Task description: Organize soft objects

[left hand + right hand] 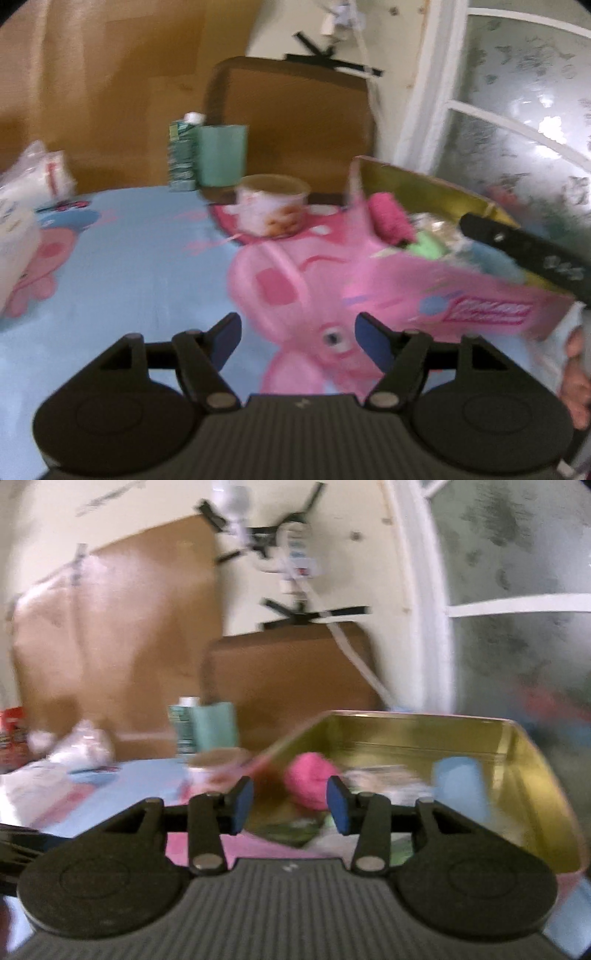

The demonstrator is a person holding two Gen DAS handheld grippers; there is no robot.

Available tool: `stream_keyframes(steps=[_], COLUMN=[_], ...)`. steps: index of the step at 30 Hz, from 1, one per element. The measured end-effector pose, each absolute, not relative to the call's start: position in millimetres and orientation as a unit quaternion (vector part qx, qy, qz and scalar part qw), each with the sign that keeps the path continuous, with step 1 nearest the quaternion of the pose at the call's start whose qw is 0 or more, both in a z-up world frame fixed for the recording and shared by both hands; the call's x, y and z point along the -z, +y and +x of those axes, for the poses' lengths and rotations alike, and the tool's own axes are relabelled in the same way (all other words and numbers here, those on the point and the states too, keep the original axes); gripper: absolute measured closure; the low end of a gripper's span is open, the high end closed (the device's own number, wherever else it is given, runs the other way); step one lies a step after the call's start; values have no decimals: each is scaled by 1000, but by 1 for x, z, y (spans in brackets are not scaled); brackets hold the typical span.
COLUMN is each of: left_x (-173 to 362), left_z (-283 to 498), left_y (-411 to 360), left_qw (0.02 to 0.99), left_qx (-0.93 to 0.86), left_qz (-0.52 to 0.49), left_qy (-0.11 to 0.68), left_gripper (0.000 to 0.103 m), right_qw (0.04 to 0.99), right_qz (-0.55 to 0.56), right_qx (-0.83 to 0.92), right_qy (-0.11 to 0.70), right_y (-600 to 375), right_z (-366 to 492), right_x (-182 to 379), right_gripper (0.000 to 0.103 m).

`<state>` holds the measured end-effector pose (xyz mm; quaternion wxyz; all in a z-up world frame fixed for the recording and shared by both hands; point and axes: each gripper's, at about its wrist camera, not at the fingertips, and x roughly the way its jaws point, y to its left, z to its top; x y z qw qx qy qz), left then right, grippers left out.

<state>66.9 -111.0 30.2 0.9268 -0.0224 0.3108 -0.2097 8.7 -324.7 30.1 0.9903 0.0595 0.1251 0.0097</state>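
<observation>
Hovering over a table draped in a light-blue cartoon-print cloth [147, 258], the left gripper [297, 332] holds its blue-padded jaws spread wide with nothing between them. Beneath it sprawls a printed pink cartoon animal [295, 295], flat on the fabric.

Toward the table's right edge sits an open rectangular tin with pink printed outer walls and a shiny gold interior [524, 760]. Inside it lie a fuzzy hot-pink roll of soft cloth [308, 779], a pale-blue soft piece [460, 786] near the right wall, and a green soft piece [428, 245] lower down among crinkly pale wrapping. Lettering on the tin's outer side is too blurred to read.

The right gripper [290, 803] hangs just above the tin's near rim, jaws parted and empty, the pink roll seen between them.

At the far edge stand a round printed cup with a brown rim [273, 208], a mint-green cylinder [221, 155] and a green-patterned carton [181, 155], touching side by side. Crumpled white plastic bags [33, 177] crowd the left edge. Bare cloth stretches between the bags and the tin.
</observation>
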Motion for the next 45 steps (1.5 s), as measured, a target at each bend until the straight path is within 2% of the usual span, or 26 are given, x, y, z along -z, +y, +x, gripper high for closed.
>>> stream_keyframes(steps=[8, 18, 21, 25, 29, 36, 42, 45], left_x=[-12, 10, 13, 17, 19, 23, 22, 20], left_z=[71, 66, 65, 55, 49, 48, 49, 56], left_y=[-36, 77, 127, 170, 178, 182, 176, 161], left_qw=[938, 952, 949, 941, 938, 938, 943, 948], left_qx=[126, 3, -44, -75, -74, -61, -56, -46], left_qz=[-40, -60, -123, -207, -237, -247, -228, -189], left_qy=[319, 299, 287, 256, 240, 236, 236, 253], left_gripper=[33, 32, 32, 32, 32, 27, 25, 20], right_qw=[980, 947, 936, 924, 912, 913, 931, 939], right_qz=[33, 48, 51, 50, 52, 39, 31, 31], right_qx=[-116, -205, -230, -260, -294, -310, -259, -213], right_qy=[158, 242, 262, 275, 281, 261, 254, 267], right_y=[-244, -161, -131, -88, -50, -19, -53, -87], right_z=[35, 76, 92, 113, 130, 133, 123, 115], right_x=[-33, -19, -18, -18, -21, -21, -10, -2], right_gripper=[56, 56, 55, 47, 37, 37, 36, 35])
